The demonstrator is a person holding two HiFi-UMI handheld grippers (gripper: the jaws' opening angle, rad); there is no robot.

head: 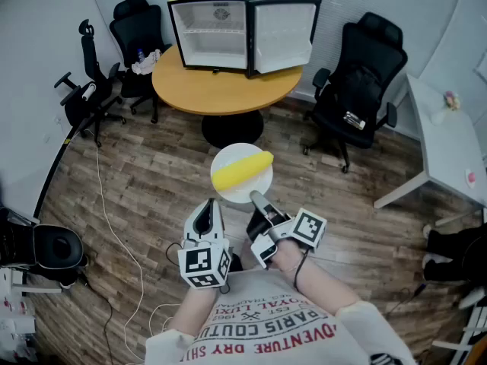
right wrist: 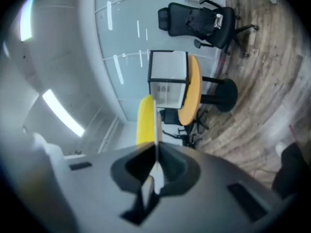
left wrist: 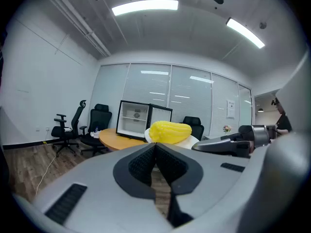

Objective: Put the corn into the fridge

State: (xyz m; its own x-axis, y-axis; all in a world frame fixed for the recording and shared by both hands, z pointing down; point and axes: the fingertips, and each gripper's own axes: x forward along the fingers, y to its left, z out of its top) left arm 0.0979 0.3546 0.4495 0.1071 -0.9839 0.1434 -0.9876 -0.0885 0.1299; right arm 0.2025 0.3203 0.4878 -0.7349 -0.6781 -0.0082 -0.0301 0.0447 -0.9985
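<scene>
One corn (head: 242, 170) lies on one plate (head: 247, 194); one fridge (head: 217, 33) stands open beyond

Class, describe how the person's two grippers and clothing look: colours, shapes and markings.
Both the left gripper and right gripper have pale grey bodies, black ribbed pads, and a white cube with black square markers at the back. The person wears a white shirt with red and dark lettering.

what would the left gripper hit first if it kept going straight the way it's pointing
Probably the round white plate carrying the yellow corn cob, right ahead of the shut left gripper and held by the right gripper. Depth is unclear, so it might slip just past.
</scene>
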